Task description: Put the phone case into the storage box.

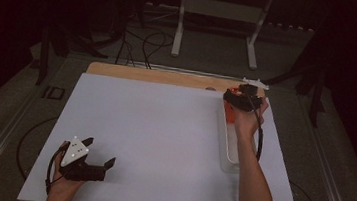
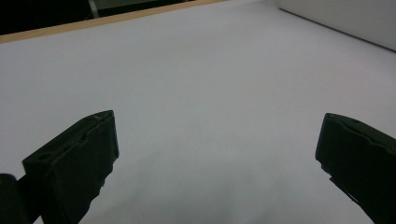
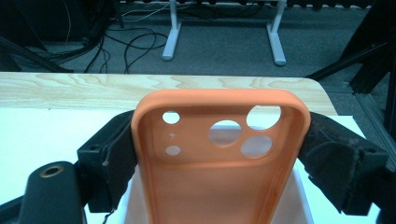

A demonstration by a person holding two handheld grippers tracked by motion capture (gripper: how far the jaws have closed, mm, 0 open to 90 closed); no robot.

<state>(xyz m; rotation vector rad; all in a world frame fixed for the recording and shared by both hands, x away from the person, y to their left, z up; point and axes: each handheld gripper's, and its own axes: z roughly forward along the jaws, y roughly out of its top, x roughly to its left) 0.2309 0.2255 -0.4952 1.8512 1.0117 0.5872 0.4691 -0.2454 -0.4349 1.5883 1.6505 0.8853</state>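
Risk: orange case gripped only by its side edges; soft rim could flex & pop out of R gripper if squeeze eases or hand tilts. Would drop into/beside tray or clip its wall.

R gripper: at desk's far right corner, above tray's far end. Jaws part-closed, one on each long side of case, camera cut-outs pointing away from hand.

L gripper: near left corner of desk, jaws wide apart, holding nothing, low over bare white surface; can't tell if touching.
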